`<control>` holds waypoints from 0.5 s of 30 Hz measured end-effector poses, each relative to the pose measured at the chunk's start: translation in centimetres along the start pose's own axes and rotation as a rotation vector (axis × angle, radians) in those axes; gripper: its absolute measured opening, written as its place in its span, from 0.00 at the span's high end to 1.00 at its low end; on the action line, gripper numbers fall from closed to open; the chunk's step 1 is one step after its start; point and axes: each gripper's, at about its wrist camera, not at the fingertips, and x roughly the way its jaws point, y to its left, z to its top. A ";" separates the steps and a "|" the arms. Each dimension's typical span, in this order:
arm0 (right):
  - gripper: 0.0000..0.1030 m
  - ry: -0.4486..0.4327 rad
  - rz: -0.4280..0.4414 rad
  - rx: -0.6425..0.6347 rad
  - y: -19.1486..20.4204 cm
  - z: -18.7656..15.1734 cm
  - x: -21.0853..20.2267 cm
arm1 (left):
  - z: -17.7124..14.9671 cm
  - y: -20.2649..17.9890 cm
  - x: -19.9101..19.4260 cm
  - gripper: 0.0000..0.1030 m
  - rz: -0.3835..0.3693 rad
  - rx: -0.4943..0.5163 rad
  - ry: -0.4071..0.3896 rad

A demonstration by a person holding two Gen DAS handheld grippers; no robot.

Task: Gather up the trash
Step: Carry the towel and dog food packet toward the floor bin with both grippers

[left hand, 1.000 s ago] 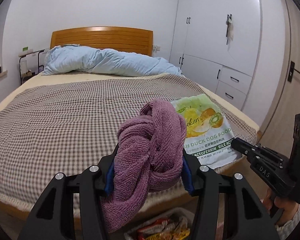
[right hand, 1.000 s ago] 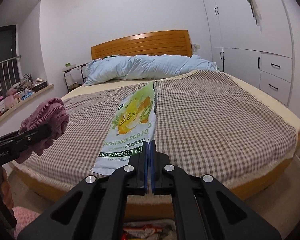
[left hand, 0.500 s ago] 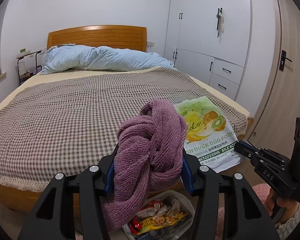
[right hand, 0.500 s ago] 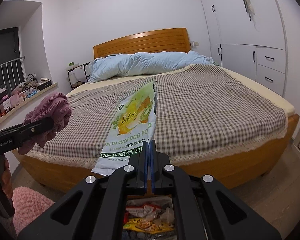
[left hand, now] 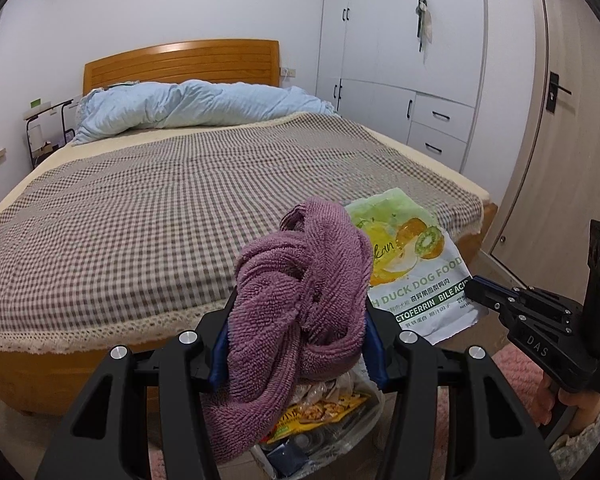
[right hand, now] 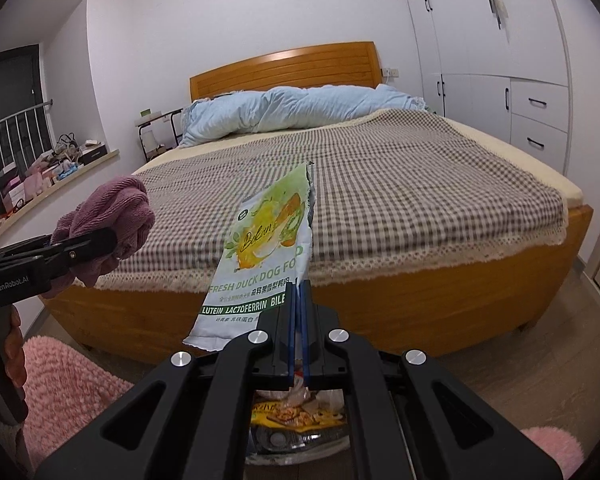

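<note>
So both grippers are loaded up right now. The left gripper [left hand: 296, 336] has its jaws about halfway apart and clamped on a bunched-up purple towel [left hand: 300, 300], which bulges up above the fingers and hangs down below them. The right gripper [right hand: 299, 312] is squeezed nearly flat on the bottom edge of a dog food bag [right hand: 260, 264], a white and green empty-looking pouch with fruit printed on it, standing up tall from the blue pads.

Both are held in the air in front of the foot edge of the bed [right hand: 380, 308], not resting on it. Right underneath them on the floor there's a clear plastic bag [left hand: 364, 436] stuffed with snack wrappers [right hand: 296, 412], and the towel's loose tail dangles just above it in the left view.

A pink rug [right hand: 68, 384] lies on the floor to the left of the trash bag. Blue duvet [left hand: 196, 108] is piled by the headboard, far end of the bed.
</note>
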 end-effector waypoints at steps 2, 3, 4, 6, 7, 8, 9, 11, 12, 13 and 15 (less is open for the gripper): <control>0.98 0.009 0.000 0.002 -0.1 -0.6 -0.1 | -0.6 -0.3 0.2 0.51 -0.005 0.005 0.013; 0.98 0.014 -0.002 0.004 -0.1 -0.9 -0.2 | -0.8 -0.4 0.3 0.51 -0.009 0.009 0.020; 0.98 0.018 -0.002 0.005 -0.1 -1.1 -0.2 | -1.2 -0.6 0.4 0.51 -0.015 0.017 0.030; 0.98 0.026 -0.005 0.010 -0.1 -1.6 -0.3 | -1.9 -0.9 0.5 0.51 -0.028 0.026 0.039; 0.98 0.030 -0.006 0.010 -0.1 -1.9 -0.3 | -2.2 -1.1 0.5 0.51 -0.030 0.035 0.046; 0.98 0.033 -0.009 0.010 -0.1 -2.2 -0.3 | -2.4 -1.2 0.6 0.51 -0.031 0.039 0.049; 0.98 0.037 -0.010 0.009 0.0 -2.4 -0.3 | -2.6 -1.3 0.6 0.51 -0.033 0.044 0.051; 0.98 0.044 -0.011 0.013 0.0 -3.0 -0.4 | -3.1 -1.4 0.7 0.51 -0.036 0.051 0.054; 0.98 0.047 -0.011 0.015 0.0 -3.3 -0.3 | -3.3 -1.6 0.8 0.51 -0.037 0.054 0.056; 0.98 0.051 -0.011 0.017 0.0 -3.4 -0.3 | -3.6 -1.7 0.9 0.51 -0.038 0.057 0.060; 0.98 0.061 -0.010 0.021 0.0 -3.9 -0.2 | -4.1 -1.9 1.3 0.51 -0.043 0.060 0.069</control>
